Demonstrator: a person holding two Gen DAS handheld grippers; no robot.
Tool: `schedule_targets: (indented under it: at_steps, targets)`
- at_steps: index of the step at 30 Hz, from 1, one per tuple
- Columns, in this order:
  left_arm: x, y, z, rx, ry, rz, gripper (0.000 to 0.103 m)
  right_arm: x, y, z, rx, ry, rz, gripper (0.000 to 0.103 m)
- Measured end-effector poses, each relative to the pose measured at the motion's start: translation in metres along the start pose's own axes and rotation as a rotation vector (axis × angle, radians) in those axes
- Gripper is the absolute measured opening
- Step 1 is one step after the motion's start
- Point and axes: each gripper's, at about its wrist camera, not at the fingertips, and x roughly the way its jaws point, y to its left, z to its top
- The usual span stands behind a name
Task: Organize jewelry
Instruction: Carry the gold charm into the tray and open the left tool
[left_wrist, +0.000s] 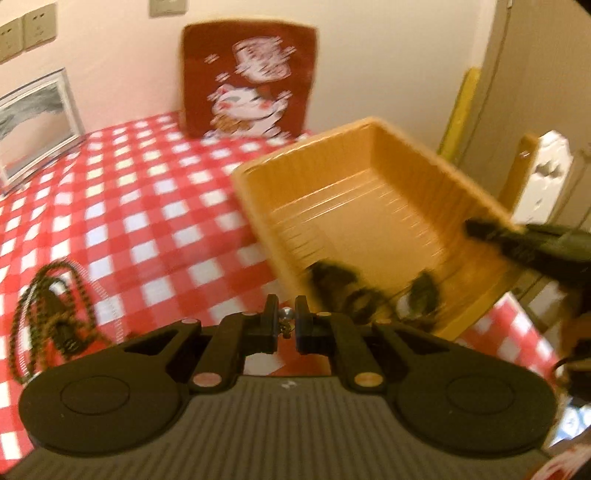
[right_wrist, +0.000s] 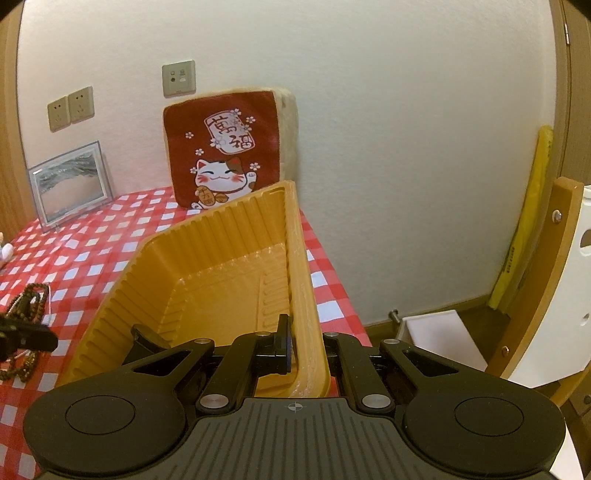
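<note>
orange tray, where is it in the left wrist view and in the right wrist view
Left wrist view: the orange tray fills the centre right, tilted, its right rim pinched by the right gripper.
Right wrist view: the tray is centre, its right wall between the shut jaws.
Shared landmark: the red cat cushion against the wall behind it.

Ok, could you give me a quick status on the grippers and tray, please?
Right gripper clamped on orange tray rim, tray tilted. Left gripper pinching small silvery piece. Beads on cloth.

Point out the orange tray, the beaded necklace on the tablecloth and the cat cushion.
orange tray (right_wrist: 221, 240): right wrist view, ribbed inner wall.
beaded necklace (left_wrist: 48, 314): left wrist view, bead loop.
cat cushion (right_wrist: 221, 155): right wrist view, red front.
</note>
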Motion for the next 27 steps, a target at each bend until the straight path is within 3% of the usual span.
schedule_targets:
  at_steps: [10, 24, 27]
  targets:
    - [0.025, -0.048, 0.024, 0.049, 0.004, -0.125, 0.007, -0.003, 0.002, 0.001, 0.001, -0.007, 0.005, 0.005]
    - [0.05, -0.06, 0.04, 0.035, 0.015, -0.116, 0.007, -0.003, 0.002, 0.004, -0.005, -0.008, 0.012, 0.005]
    - [0.047, -0.059, 0.044, 0.018, 0.004, -0.117, 0.019, -0.002, 0.002, 0.004, -0.006, -0.009, 0.014, 0.005]
